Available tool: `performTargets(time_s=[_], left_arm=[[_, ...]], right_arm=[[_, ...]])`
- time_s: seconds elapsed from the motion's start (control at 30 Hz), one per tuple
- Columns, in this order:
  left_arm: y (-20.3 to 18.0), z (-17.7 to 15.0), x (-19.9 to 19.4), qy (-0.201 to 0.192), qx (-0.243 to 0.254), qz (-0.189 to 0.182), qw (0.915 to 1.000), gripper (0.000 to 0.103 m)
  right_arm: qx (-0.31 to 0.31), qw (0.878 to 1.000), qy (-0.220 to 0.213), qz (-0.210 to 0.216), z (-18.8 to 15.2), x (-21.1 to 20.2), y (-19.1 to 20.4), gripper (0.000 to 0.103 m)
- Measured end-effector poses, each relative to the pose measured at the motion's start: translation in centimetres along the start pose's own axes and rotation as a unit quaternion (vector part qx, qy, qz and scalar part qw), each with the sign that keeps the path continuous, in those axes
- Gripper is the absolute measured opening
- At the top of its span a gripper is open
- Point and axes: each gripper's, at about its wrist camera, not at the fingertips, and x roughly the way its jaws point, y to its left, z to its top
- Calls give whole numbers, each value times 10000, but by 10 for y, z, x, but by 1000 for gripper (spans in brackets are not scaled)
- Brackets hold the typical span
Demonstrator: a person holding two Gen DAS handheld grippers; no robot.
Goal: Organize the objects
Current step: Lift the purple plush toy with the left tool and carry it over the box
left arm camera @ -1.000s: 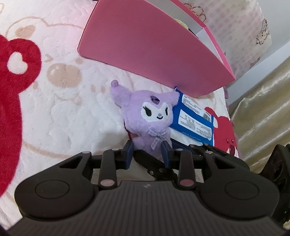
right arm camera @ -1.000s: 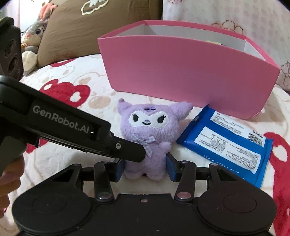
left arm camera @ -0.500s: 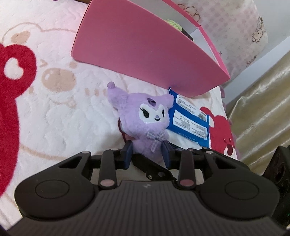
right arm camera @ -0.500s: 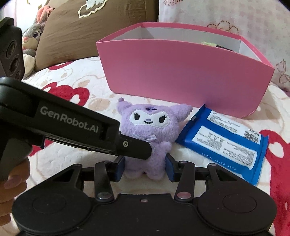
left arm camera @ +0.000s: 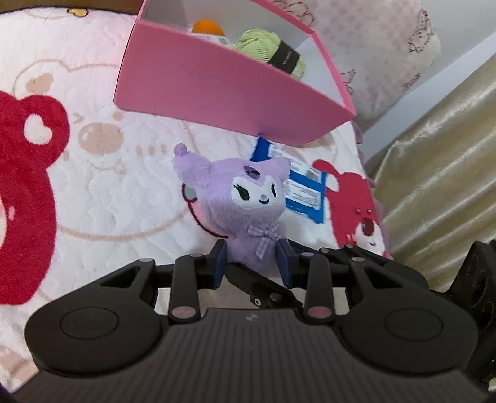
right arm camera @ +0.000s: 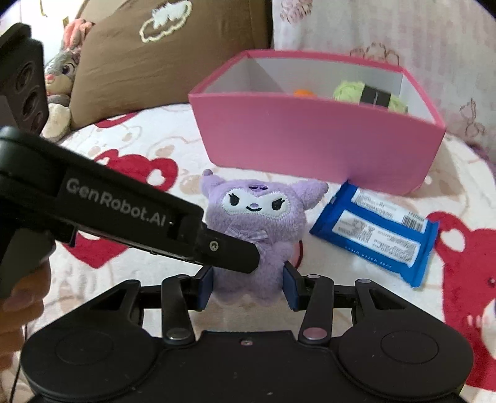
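A purple plush toy [left arm camera: 245, 201] [right arm camera: 257, 223] is held by both grippers, lifted above the bedspread. My left gripper [left arm camera: 252, 263] is shut on its lower body. My right gripper [right arm camera: 248, 283] is shut on its bottom too, and the left gripper's finger crosses in front of the toy in the right wrist view. A pink box [left arm camera: 223, 90] [right arm camera: 310, 142] stands behind, open on top, with a green yarn ball [left arm camera: 266, 43] [right arm camera: 350, 90] and an orange thing [left arm camera: 207, 26] inside. A blue wipes pack [right arm camera: 378, 238] [left arm camera: 305, 192] lies on the bed beside the box.
The bed has a white quilt with red bear prints [left arm camera: 28, 186]. A brown pillow [right arm camera: 161, 59] and a grey bunny plush [right arm camera: 60, 74] lie at the back left. A patterned pillow [left arm camera: 387, 46] and a gold curtain [left arm camera: 440, 173] are to the right.
Both grippers have risen with the plush toy, which has left the bedspread. The view now looks down into the pink box, showing the yarn and the orange thing.
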Motion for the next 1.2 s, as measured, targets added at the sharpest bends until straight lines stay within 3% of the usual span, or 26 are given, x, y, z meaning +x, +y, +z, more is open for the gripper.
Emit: performTargets(time_s=[0.53, 0.73, 1.2], left_arm=[[-45, 5, -73, 167, 225, 216, 9994, 33], [-65, 14, -91, -52, 216, 198, 9996, 32], [-100, 63, -120, -323, 294, 177, 9989, 33]], right_arm=[[-101, 9997, 18, 220, 28, -68, 26, 51], [-774, 9970, -38, -59, 49, -85, 36, 51], [-513, 9974, -411, 285, 106, -111, 14, 51]])
